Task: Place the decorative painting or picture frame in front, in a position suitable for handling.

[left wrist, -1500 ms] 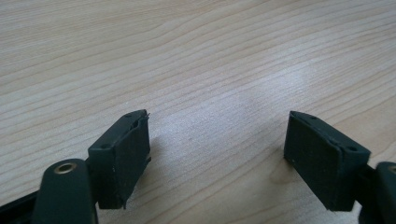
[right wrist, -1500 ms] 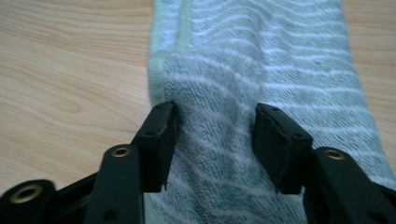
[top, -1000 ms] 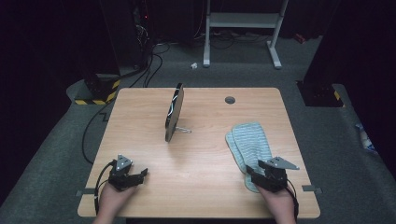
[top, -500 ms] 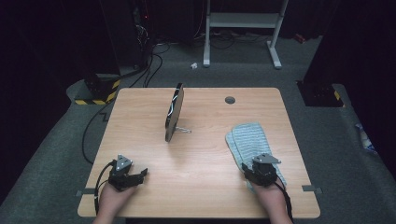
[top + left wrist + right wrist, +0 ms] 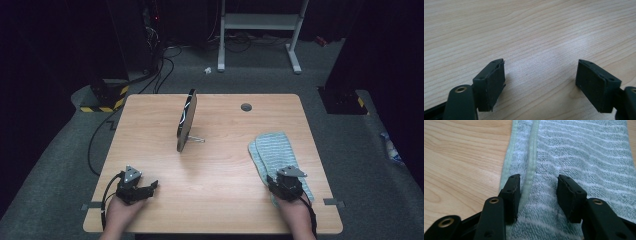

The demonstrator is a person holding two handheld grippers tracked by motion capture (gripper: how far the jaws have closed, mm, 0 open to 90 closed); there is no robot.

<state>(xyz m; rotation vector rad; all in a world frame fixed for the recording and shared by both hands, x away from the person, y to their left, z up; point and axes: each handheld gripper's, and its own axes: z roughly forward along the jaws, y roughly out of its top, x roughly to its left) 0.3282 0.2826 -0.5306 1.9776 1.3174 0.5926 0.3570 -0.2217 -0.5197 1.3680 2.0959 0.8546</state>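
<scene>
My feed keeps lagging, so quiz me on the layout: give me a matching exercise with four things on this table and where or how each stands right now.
Things:
1. towel
2. mirror on its stand
3. left gripper
4. right gripper

States:
A. upright, edge-on, near the middle of the table
B. jaws wide apart over bare wood
C. folded, lying flat at the table's right side
D. jaws down on the striped cloth, astride its hemmed edge; they have just been closing

Pairs: 1-C, 2-A, 3-B, 4-D
</scene>
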